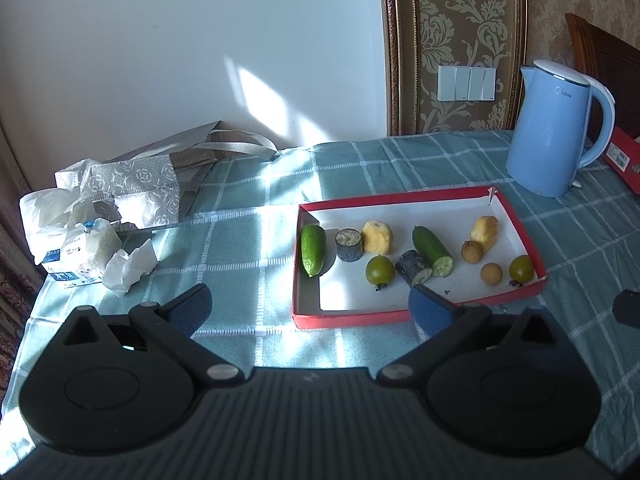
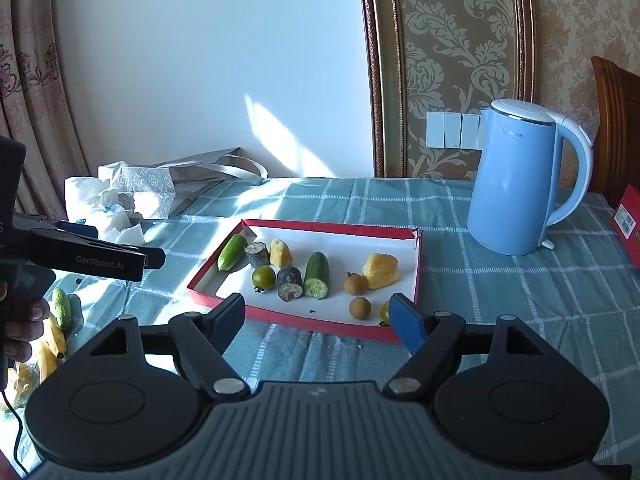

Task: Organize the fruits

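Both jaws stand wide apart, empty: the left gripper [image 1: 310, 304] and right gripper [image 2: 318, 314] hover before the red tray [image 1: 416, 196] on the checked tablecloth [image 1: 248, 200], which holds cucumber pieces [image 1: 313, 250], green tomatoes [image 1: 380, 269], longans [image 1: 491, 273] and yellow chunks [image 1: 378, 237].

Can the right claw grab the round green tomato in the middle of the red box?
Probably yes. The right claw is open, empty and near the shallow red cardboard box; nothing covers the round green tomato, though a dark cut chunk sits close beside it.
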